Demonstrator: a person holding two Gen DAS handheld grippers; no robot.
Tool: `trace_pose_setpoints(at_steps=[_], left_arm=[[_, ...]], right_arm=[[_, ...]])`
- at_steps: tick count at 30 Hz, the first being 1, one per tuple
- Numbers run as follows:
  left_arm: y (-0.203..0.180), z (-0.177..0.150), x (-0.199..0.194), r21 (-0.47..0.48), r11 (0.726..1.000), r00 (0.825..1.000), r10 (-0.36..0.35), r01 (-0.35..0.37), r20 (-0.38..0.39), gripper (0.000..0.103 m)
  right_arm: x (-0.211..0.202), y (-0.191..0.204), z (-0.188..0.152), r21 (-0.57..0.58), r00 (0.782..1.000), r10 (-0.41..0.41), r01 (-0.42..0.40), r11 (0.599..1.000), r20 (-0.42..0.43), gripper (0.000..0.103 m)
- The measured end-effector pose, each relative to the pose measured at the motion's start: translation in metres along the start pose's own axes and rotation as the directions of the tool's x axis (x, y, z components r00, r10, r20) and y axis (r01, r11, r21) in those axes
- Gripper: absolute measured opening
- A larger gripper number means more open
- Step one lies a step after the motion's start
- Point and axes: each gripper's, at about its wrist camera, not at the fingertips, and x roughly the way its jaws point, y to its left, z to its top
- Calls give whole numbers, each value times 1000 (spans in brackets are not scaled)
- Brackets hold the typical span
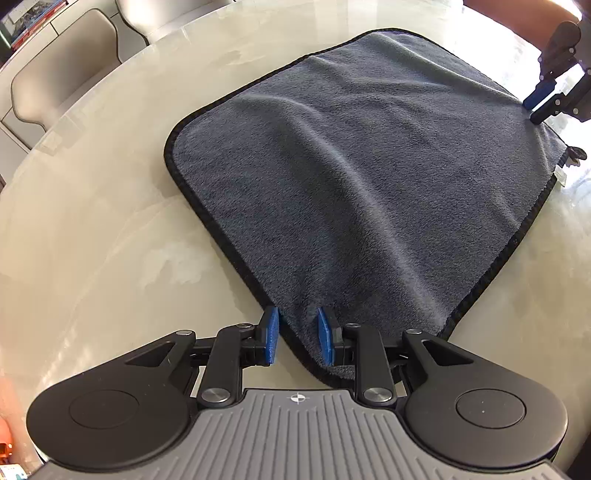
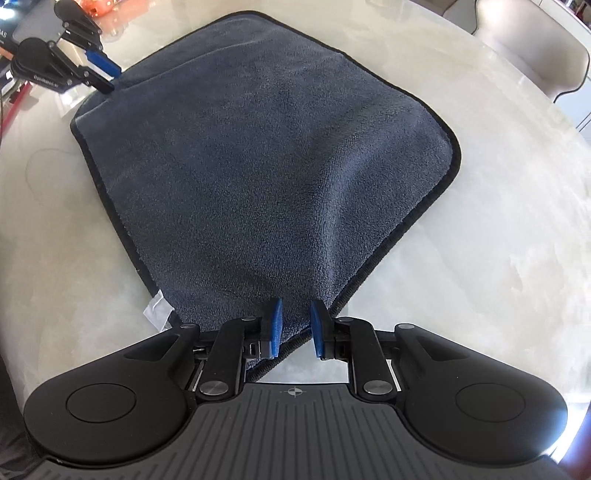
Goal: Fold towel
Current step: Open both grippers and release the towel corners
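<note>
A dark grey-blue towel [image 1: 351, 166] with a black hem lies on a pale glossy table [image 1: 110, 221], doubled over with two layers at its edges. In the left wrist view my left gripper [image 1: 297, 334] stands open around the towel's near corner, with bare table showing beside one pad. In the right wrist view my right gripper [image 2: 295, 325] is shut on another corner of the towel [image 2: 258, 166], and the cloth rises in a ridge toward it. Each gripper appears in the other's view at the far side: the right gripper [image 1: 535, 110] and the left gripper [image 2: 110, 79].
The table [image 2: 480, 221] is round. Beige chairs stand beyond its edge [image 1: 62, 70] [image 2: 532, 48]. A white label [image 2: 157, 306] sticks out of the towel's hem. Orange clutter [image 2: 99, 7] sits behind the left gripper.
</note>
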Motion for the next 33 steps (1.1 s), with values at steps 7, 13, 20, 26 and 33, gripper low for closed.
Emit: trace_pose_setpoints(at_steps=[7, 13, 20, 26, 33], left_arm=[[12, 41, -14, -37, 999, 988, 16, -10, 154, 39], [33, 77, 18, -173, 983, 984, -29, 60, 174, 48], [45, 78, 33, -228, 971, 989, -39, 71, 143, 51], [52, 76, 39, -244, 970, 990, 24, 11, 137, 80], [66, 70, 41, -324, 946, 989, 57, -9, 139, 83]], right_arm=[[-16, -22, 28, 81, 994, 25, -33, 996, 103, 25], [-4, -59, 54, 246, 976, -57, 3, 969, 209, 26], [11, -59, 57, 293, 978, -35, -27, 956, 205, 26], [14, -66, 52, 354, 974, -105, 28, 935, 200, 25], [16, -72, 50, 380, 965, -167, 81, 921, 200, 24]])
